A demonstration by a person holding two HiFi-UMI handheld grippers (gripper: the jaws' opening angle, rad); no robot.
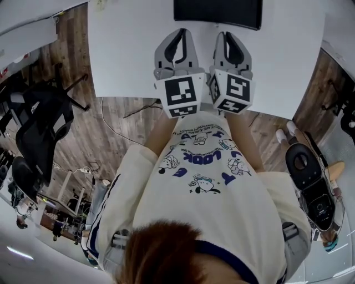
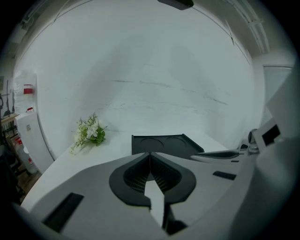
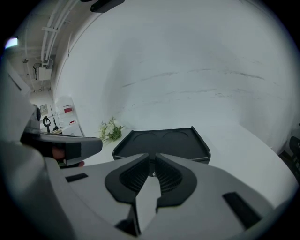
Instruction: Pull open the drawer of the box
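Left gripper (image 1: 178,33) and right gripper (image 1: 230,35) sat side by side just past the near edge of the white table (image 1: 127,55), each with its jaws pressed together on nothing. The black box (image 1: 217,14) lay at 12 o'clock, well apart from both, at the table's far edge. I judged the task not begun: no drawer showed pulled out and nothing touched the box. Bare tabletop gave me open room straight ahead. A small bunch of flowers (image 2: 89,132) stood off at 10 o'clock, clear of that path.
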